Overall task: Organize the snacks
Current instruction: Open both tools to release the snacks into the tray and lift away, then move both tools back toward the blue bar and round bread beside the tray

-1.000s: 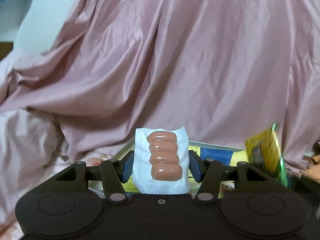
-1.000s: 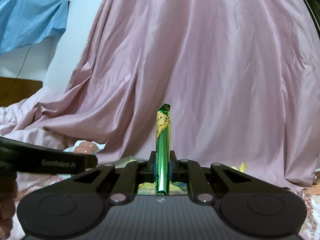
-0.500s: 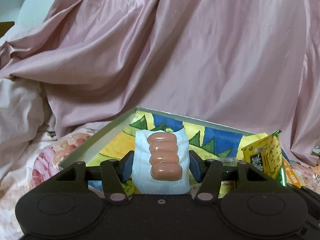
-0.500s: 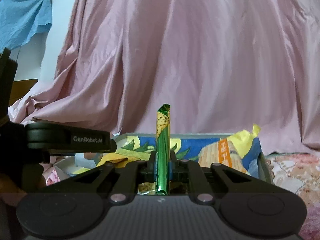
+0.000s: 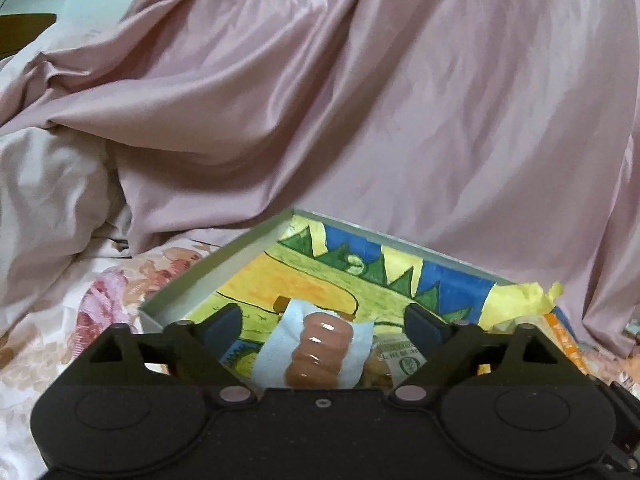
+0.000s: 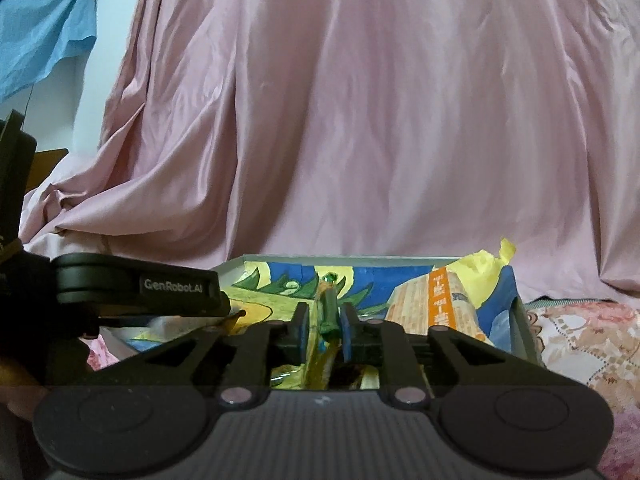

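A shallow box with a bright painted inside lies on the bed; it also shows in the right wrist view. My left gripper is open wide over the box, and the white pack of small sausages lies loose between its fingers, touching neither. My right gripper has opened a little; the green and yellow snack packet leans tilted in the gap, free of the pads. An orange packet stands in the box at the right.
A pink satin sheet hangs behind the box. A floral bedspread lies around it. The left gripper's body reaches across the left of the right wrist view. Other packets lie in the box.
Both grippers came down toward the box and opened. The sausage pack dropped from the left fingers, and the green packet slipped lower and tilted in the right ones.
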### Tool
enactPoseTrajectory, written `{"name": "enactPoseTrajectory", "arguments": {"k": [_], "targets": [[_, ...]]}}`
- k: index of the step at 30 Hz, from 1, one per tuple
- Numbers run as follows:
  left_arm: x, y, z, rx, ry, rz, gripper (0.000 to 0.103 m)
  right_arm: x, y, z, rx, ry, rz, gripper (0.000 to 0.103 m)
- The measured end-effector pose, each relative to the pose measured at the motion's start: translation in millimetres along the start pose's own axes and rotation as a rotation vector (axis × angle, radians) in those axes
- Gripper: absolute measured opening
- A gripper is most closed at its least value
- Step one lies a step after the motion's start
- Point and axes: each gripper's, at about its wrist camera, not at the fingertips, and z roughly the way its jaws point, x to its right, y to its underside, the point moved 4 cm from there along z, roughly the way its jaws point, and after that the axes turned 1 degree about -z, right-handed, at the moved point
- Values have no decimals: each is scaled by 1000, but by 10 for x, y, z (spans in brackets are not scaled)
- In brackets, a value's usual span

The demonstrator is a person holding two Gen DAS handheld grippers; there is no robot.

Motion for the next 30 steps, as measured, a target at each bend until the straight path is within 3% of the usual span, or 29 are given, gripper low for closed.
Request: {"name": "enactPoseTrajectory", "arguments": {"k": [1,6,16,20,30], "targets": [[-10,-18,-41,7,-4,-1,95,-5,-2,-7,6,-1,-7,32],[-56,-142,-262,62,-20,-7,102,-50,-26,-65,36,9,-44,48],[-155,-258,-705,122,-35,6,102,-113,-208,-320,135,45,-75,91],[-206,-223,-919,130,-32,15,102,-116,-234,-522,179,57,-71,103],[-450,-14,-1468,146,-12,-4,102,-347,-220,-1122,244,70,-159,103]]}}
